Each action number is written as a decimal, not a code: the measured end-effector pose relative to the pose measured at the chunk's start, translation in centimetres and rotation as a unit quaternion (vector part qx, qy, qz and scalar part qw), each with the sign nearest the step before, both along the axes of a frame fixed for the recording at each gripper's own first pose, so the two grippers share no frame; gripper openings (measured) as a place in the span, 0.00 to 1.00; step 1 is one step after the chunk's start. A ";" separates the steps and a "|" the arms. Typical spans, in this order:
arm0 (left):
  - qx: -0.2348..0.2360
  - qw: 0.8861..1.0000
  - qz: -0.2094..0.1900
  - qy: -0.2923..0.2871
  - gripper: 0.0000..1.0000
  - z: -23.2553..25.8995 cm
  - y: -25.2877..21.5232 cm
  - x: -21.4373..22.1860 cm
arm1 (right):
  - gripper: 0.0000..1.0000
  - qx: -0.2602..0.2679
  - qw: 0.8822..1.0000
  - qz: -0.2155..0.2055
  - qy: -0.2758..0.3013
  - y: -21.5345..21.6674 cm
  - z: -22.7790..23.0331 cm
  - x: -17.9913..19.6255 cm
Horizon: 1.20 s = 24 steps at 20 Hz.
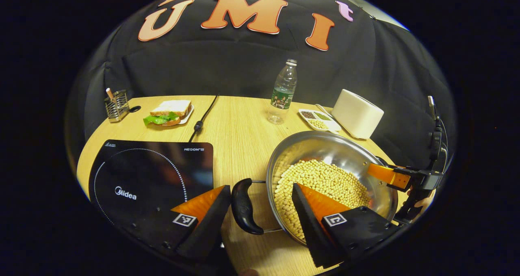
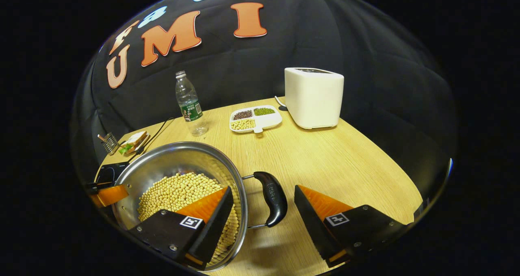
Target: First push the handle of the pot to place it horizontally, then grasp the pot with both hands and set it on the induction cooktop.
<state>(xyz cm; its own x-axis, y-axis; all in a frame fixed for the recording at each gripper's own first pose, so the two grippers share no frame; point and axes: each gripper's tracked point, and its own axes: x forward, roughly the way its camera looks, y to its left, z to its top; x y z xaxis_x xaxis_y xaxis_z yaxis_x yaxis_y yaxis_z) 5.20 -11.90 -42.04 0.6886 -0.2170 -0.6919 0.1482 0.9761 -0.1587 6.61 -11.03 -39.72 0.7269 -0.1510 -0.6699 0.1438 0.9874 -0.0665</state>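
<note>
A steel pot (image 1: 325, 137) full of soybeans (image 1: 325, 180) stands on the wooden table, right of the black induction cooktop (image 1: 150, 174). Its black left handle (image 1: 245, 207) sticks out level, between the fingers of my open left gripper (image 1: 260, 188); one finger hangs over the beans. In the right gripper view the pot (image 2: 178, 152) is at lower left. Its other black handle (image 2: 274, 196) lies level inside my open right gripper (image 2: 264, 190), whose inner finger is over the beans (image 2: 174, 192). Neither gripper presses on a handle. Each gripper appears at the pot's far side in the other's view.
A water bottle (image 1: 283, 91), a white toaster (image 1: 357, 113) and a divided dish of beans (image 1: 319, 119) stand behind the pot. A sandwich on a plate (image 1: 170, 112), a wire utensil holder (image 1: 116, 105) and the cooktop's cable (image 1: 201, 119) lie at the back left.
</note>
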 end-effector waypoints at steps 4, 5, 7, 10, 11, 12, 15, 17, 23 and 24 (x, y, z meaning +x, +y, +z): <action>0.042 0.999 -0.009 0.021 0.87 -1.3 0.8 0.2 | 0.81 0.017 1.000 0.009 0.009 0.7 -0.4 0.5; 0.040 0.999 -0.013 0.019 0.77 -0.8 0.5 0.0 | 0.73 0.017 1.000 0.008 0.010 0.7 -0.4 0.7; 0.047 0.998 -0.014 0.030 0.70 -1.2 0.6 -0.1 | 0.68 0.013 1.000 0.018 0.015 0.8 -0.5 0.6; 0.045 0.999 0.003 0.031 0.62 -1.1 0.8 0.5 | 0.61 0.023 1.000 0.009 0.018 0.7 0.0 0.5; 0.042 0.998 0.003 0.039 0.58 -1.1 0.8 0.5 | 0.58 0.026 0.999 0.006 0.019 0.8 -0.2 0.5; 0.041 0.998 0.005 0.043 0.59 -1.1 0.9 0.4 | 0.58 0.027 0.999 0.005 0.020 0.8 -0.1 0.2; 0.045 0.998 0.002 0.039 0.59 -0.6 1.0 0.6 | 0.58 0.033 0.999 0.002 0.019 1.2 0.4 0.1; 0.042 0.999 0.004 0.027 0.59 0.6 1.3 0.6 | 0.58 0.040 0.999 0.001 0.012 1.7 1.2 0.1; 0.033 0.999 0.012 0.014 0.60 4.0 3.7 0.2 | 0.53 0.043 0.999 0.013 -0.009 4.5 4.5 0.3; 0.031 0.999 0.015 0.010 0.60 4.7 4.3 0.2 | 0.57 0.045 0.999 0.015 -0.011 5.1 4.9 0.2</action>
<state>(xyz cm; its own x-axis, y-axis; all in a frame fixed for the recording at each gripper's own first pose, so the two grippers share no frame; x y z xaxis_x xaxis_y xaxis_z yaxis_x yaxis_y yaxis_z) 5.43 -7.63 -37.36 0.6799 -0.1518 -0.7174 0.1151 0.9883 -0.1001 6.82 -5.94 -34.85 0.7453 -0.0683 -0.6633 0.1139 0.9932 0.0257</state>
